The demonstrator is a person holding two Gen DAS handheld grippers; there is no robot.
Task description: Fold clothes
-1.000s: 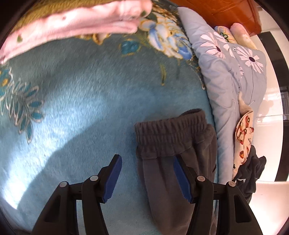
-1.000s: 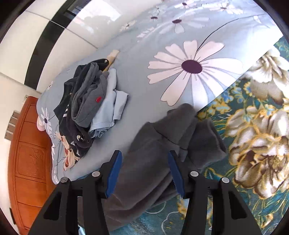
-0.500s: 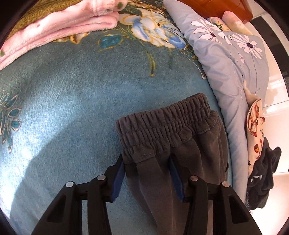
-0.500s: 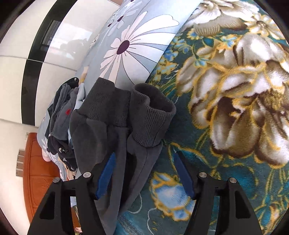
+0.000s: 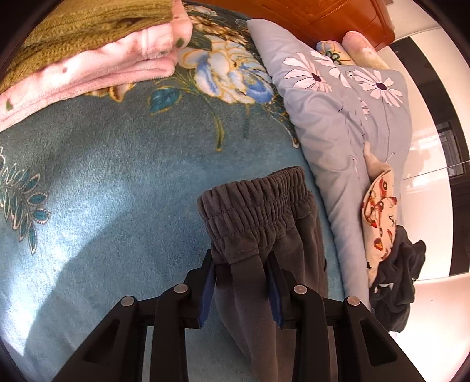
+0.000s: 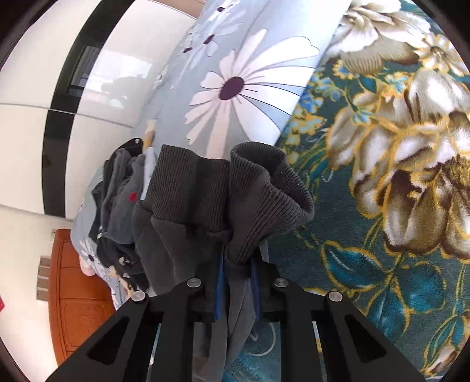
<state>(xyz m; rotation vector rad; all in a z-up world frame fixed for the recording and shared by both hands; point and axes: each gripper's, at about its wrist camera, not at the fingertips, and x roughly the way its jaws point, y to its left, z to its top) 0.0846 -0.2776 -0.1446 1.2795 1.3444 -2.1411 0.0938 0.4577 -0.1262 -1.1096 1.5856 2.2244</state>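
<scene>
Dark grey sweatpants lie on a blue floral blanket (image 5: pixel 102 182). In the left wrist view my left gripper (image 5: pixel 241 264) is shut on the pants just below the elastic waistband (image 5: pixel 255 205), and the fabric bunches between the blue pads. In the right wrist view my right gripper (image 6: pixel 236 264) is shut on the pants at the ribbed leg cuffs (image 6: pixel 229 191), which stand up in front of the fingers. The stretch of pants between the two grippers is out of view.
A folded pink garment (image 5: pixel 88 64) under an olive one (image 5: pixel 73 23) sits at the far left. A grey daisy-print duvet (image 5: pixel 346 117) borders the blanket, with a pile of dark clothes (image 6: pixel 117 205) on it. An orange wooden headboard (image 5: pixel 308 14) stands behind.
Both grippers have moved onto the sweatpants and closed from open. The left now pinches below the waistband, the right pinches the leg cuffs, and the fabric is gathered up.
</scene>
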